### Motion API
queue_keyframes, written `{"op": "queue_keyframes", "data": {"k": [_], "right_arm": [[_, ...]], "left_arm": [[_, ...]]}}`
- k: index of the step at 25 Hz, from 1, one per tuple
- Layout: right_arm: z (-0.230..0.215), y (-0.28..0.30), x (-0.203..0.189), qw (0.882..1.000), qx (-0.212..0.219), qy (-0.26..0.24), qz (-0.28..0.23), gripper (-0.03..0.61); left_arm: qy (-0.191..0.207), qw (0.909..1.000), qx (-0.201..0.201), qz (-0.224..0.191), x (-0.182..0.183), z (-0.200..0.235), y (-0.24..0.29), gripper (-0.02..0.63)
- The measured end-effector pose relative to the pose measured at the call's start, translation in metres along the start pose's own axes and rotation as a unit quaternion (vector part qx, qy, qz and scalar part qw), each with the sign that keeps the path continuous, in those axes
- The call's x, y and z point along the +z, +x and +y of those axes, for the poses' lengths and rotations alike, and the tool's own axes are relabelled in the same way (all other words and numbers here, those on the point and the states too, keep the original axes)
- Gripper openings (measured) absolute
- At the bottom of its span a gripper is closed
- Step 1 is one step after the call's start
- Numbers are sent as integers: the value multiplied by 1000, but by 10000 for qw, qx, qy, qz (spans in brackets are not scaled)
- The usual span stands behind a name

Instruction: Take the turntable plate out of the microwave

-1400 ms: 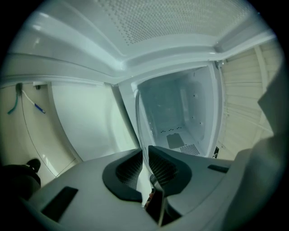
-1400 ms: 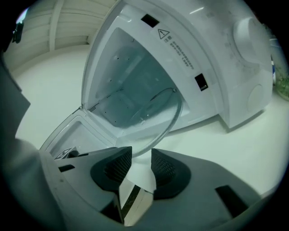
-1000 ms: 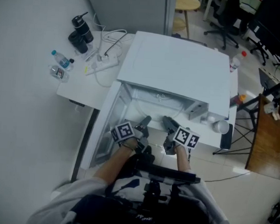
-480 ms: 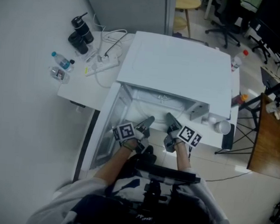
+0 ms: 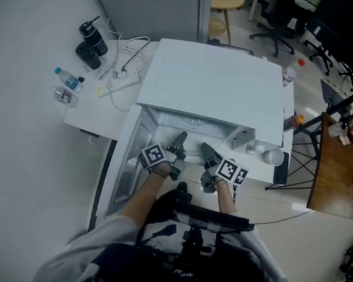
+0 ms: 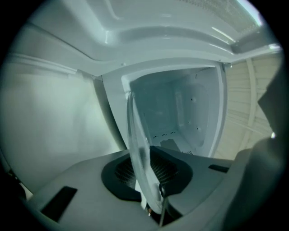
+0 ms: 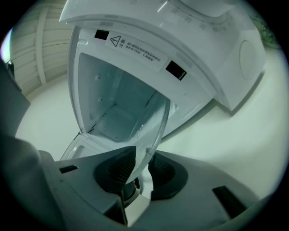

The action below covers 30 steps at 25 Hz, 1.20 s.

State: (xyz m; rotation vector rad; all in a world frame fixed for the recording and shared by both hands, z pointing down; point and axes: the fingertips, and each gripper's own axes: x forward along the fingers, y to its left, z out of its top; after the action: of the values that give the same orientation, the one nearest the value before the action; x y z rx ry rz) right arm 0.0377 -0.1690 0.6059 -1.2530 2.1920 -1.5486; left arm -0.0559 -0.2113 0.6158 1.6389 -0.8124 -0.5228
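Note:
A white microwave stands on the table, its door swung open to the left. Both grippers reach into the cavity mouth. The clear glass turntable plate shows edge-on between the left gripper's dark pads, and my left gripper is shut on its rim. In the right gripper view the same plate rises tilted out of the jaws, with my right gripper shut on its other side. The bare white cavity lies behind it. In the head view the glass itself is too faint to make out.
On the white table left of the microwave lie a power strip with cables, a water bottle and a black flask. A white cup sits at the right. Office chairs and a wooden desk stand beyond.
My left gripper has pushed a little deeper toward the microwave cavity. The right gripper has stayed about where it was. The head view has shifted slightly.

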Motion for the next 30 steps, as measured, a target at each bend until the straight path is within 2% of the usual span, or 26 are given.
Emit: {"op": "queue_keyframes", "data": {"k": [1, 4, 6, 10, 14, 20, 24, 30], "right_arm": [[0, -1, 0, 10000, -14, -20, -4, 87], [1, -4, -2, 9999, -37, -96, 0, 89], [2, -6, -4, 9999, -24, -138, -17, 91], [6, -13, -8, 9996, -22, -248, -95, 91], [11, -18, -15, 9992, -53, -360, -141, 98], [13, -33, -30, 9993, -81, -374, -54, 107], [15, -43, -36, 9993, -29, -362, -20, 107], [20, -51, -42, 9980, 23, -631, 61, 112]], "left_arm": [[134, 9999, -2, 23, 0, 0, -1, 49], [658, 9978, -17, 81, 2, -4, -6, 49], [861, 9962, 52, 113, 1, -5, -10, 49], [882, 9959, 147, 143, -6, -5, -19, 54], [1085, 9940, -110, 128, -9, -12, -25, 60], [1193, 9928, 103, 19, -22, -10, -45, 63], [1051, 9941, -248, 35, -37, -19, -47, 64], [1133, 9933, -213, -71, -45, -25, -59, 69]]}}
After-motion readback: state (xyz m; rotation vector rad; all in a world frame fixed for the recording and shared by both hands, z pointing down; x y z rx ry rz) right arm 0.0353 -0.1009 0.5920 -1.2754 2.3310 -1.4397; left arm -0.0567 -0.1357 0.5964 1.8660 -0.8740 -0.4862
